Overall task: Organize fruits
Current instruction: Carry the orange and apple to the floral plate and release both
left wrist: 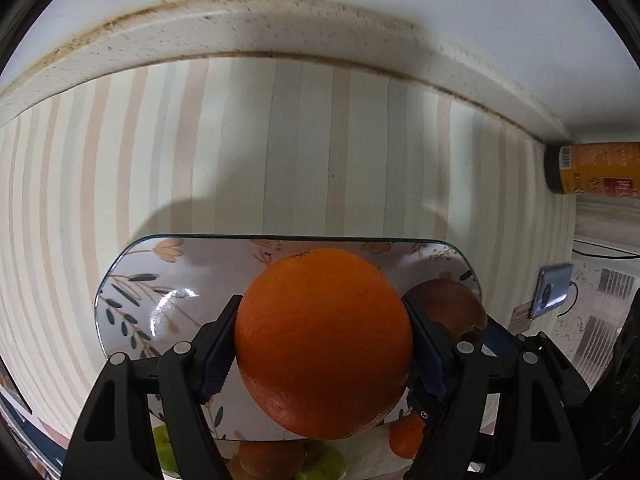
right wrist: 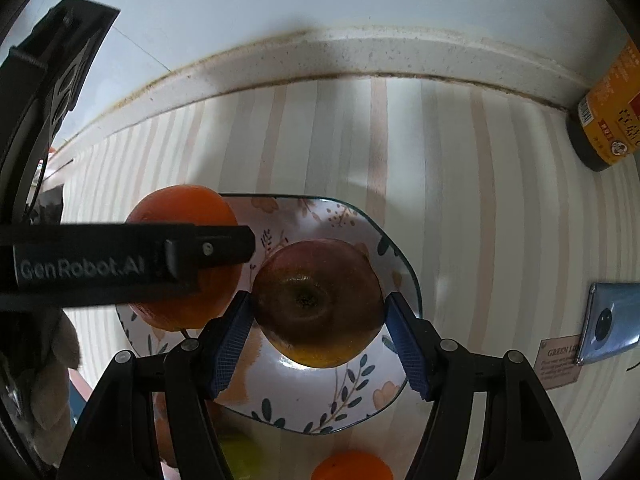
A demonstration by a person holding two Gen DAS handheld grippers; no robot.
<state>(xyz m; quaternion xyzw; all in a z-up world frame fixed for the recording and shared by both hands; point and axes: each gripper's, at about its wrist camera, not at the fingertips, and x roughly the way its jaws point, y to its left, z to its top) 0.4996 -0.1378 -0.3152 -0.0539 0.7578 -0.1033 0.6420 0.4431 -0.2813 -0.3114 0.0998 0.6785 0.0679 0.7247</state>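
- While both tongs hang over the floral plate (left wrist: 132,304), I have the left tongs (left wrist: 324,344) clenched on the big orange (left wrist: 324,340), pads pressing its two sides, so it is carried rather than resting.
- I hold the right tongs (right wrist: 318,336) the same way, gripping the reddish apple (right wrist: 316,304) at its widest part, stem hollow facing the camera; that grip looks chosen to stop it rolling out.
- I judge both fruits are being brought down onto the plate together, side by side, the orange to the left of the apple, leaving the far rim free.
- My count in the tongs: one orange, one apple.
- Below the plate's near edge, on the striped surface (left wrist: 240,140), I see one small orange fruit (right wrist: 352,466) and something green (right wrist: 240,456); the left view also shows a brownish fruit (left wrist: 268,460) there, kind unclear.
- Off to the right stand one yellow-labelled bottle (right wrist: 608,120) and one phone (right wrist: 612,320), well apart from the plate.
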